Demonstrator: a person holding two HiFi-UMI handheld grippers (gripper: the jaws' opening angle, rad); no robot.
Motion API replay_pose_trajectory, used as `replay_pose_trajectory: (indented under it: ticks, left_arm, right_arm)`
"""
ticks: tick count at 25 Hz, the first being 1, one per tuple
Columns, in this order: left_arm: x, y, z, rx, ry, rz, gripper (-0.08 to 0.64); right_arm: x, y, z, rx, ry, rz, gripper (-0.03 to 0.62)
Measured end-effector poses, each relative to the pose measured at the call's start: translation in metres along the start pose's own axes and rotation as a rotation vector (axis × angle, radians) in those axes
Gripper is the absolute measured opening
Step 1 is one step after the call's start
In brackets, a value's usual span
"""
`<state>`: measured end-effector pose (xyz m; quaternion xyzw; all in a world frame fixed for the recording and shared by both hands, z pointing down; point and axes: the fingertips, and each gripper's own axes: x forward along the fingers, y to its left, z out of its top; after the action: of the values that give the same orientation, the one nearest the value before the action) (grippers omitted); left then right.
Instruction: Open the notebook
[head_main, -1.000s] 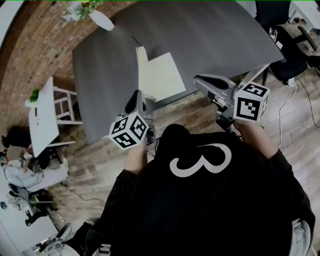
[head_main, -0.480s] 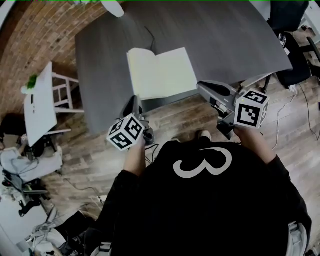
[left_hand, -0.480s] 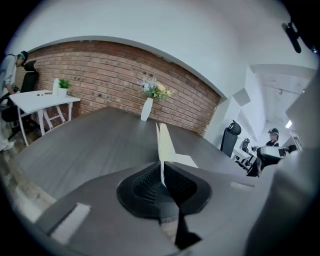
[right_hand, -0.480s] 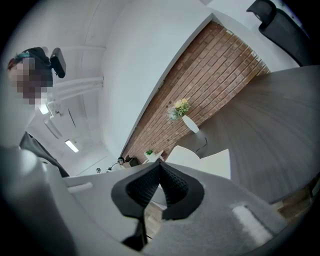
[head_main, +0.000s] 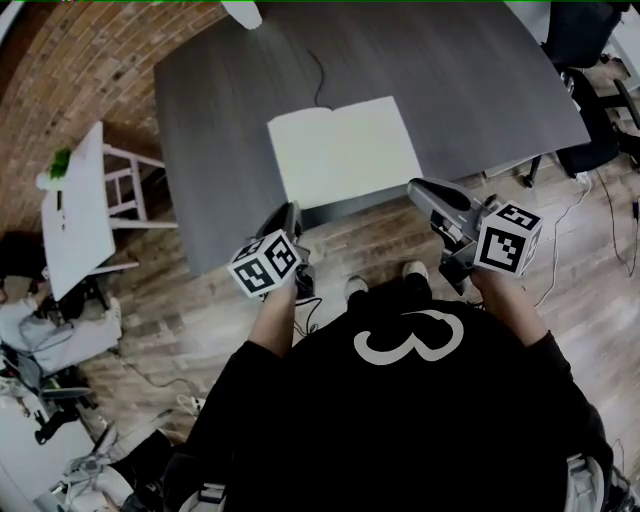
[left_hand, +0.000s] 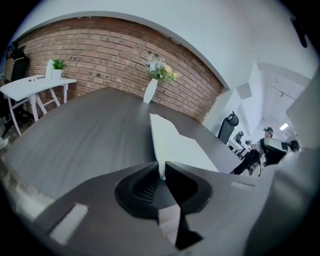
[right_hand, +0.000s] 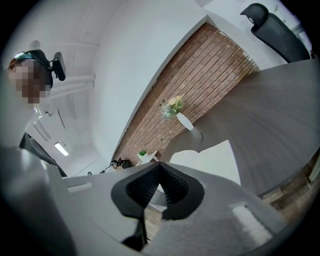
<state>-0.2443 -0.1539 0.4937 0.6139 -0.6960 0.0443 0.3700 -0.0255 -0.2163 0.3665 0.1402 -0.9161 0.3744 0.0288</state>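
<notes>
Looking down, I find the dark table (head_main: 200, 140) filling the upper frame, with the notebook (head_main: 345, 150) already flat open at upper centre. Below its edge hang my left gripper (head_main: 291, 210), whose jaws have just been parting and are empty, and my right gripper (head_main: 416, 188), clenched on nothing. The opening looks done, so next I need only back away.
</notes>
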Motion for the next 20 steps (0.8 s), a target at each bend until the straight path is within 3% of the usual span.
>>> replay_pose_trajectory:
  ticks: [7, 11, 15, 20]
  left_arm:
    - [0.013, 0.013, -0.020, 0.001, 0.081, -0.047, 0.060]
    - [0.021, 0.020, -0.034, -0.022, 0.146, -0.080, 0.061]
    - [0.020, 0.027, -0.038, 0.004, 0.173, -0.105, 0.066]
    - [0.002, 0.024, -0.027, 0.016, 0.155, -0.167, 0.071]
  right_arm:
    - [0.001, 0.001, -0.017, -0.008, -0.012, -0.080, 0.002]
    - [0.002, 0.007, -0.017, -0.022, -0.024, -0.096, 0.002]
    - [0.005, 0.014, -0.019, -0.052, -0.029, -0.114, 0.002]
    - [0.009, 0.047, -0.018, -0.148, -0.050, -0.055, 0.002]
